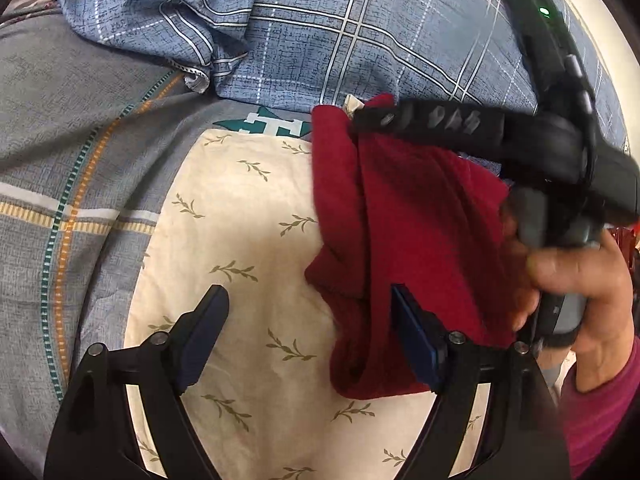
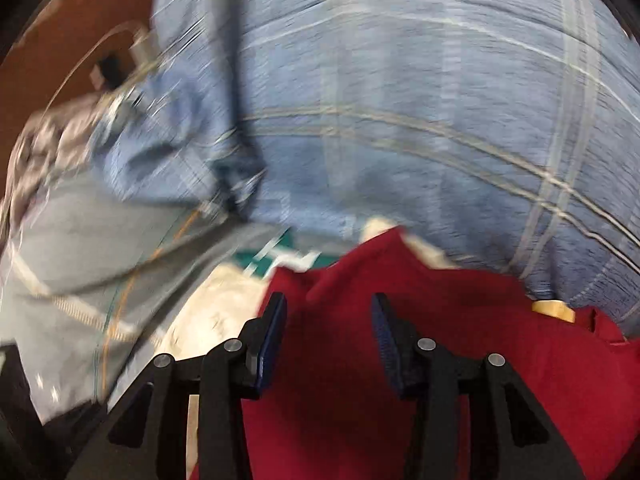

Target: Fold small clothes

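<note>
red garment [image 1: 404, 248] on cream cloth [image 1: 240, 240], blue plaid bedding [image 1: 340, 40] behind

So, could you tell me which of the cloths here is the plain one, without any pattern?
The dark red garment. It is one solid colour, while the cream cloth under it has leaf sprigs, and the blue and grey bedding are checked.

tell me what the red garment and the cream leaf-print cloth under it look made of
Red garment: looks like soft knit or fleece, matte, with a fuzzy surface and thick rounded folds; the exact fibre can't be told.
Cream leaf-print cloth: looks like thin woven cotton-type fabric, matte and smooth, lying flat with fine creases.
</note>
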Tool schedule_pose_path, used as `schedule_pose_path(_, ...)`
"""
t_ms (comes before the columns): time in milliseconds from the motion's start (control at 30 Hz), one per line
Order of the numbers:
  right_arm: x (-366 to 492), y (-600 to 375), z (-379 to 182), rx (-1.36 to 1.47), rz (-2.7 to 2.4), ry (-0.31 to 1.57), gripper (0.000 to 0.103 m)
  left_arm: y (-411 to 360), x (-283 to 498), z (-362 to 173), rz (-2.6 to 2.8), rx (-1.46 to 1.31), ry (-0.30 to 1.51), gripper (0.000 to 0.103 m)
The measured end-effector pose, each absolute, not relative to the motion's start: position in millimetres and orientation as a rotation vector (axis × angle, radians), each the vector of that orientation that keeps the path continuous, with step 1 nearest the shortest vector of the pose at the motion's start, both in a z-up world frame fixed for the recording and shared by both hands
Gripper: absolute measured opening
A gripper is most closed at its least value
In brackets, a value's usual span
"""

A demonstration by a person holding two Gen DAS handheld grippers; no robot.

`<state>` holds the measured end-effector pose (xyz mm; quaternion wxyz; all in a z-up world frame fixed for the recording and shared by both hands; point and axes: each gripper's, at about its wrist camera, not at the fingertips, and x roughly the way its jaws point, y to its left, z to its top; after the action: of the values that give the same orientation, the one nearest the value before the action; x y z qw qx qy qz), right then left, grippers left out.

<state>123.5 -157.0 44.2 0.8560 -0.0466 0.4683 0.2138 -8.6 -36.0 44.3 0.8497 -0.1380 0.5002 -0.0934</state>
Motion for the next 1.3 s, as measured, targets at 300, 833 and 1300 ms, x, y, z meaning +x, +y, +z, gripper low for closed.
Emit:
schedule_pose_path(300, 132.3, -142.5, 24.7, -0.081, 0.417, 1.040, 0.044, -33.4, -3.5, 44.4, -0.189, -0.277, 1.056, 0.082)
schedule_pose_path(833, 126.7, -123.6, 25.1, -0.337, 0.381, 0.959, 0.020, -30.1, -1.7, 45.3, -0.180, -0.272, 1.051, 0.083)
schedule_pose_path(1300, 130.2, -161.9, 56.4, -0.048, 0.380, 1.096, 0.076, -25.5, -3.4, 42.6, -0.185, -0.318, 1.068, 0.083)
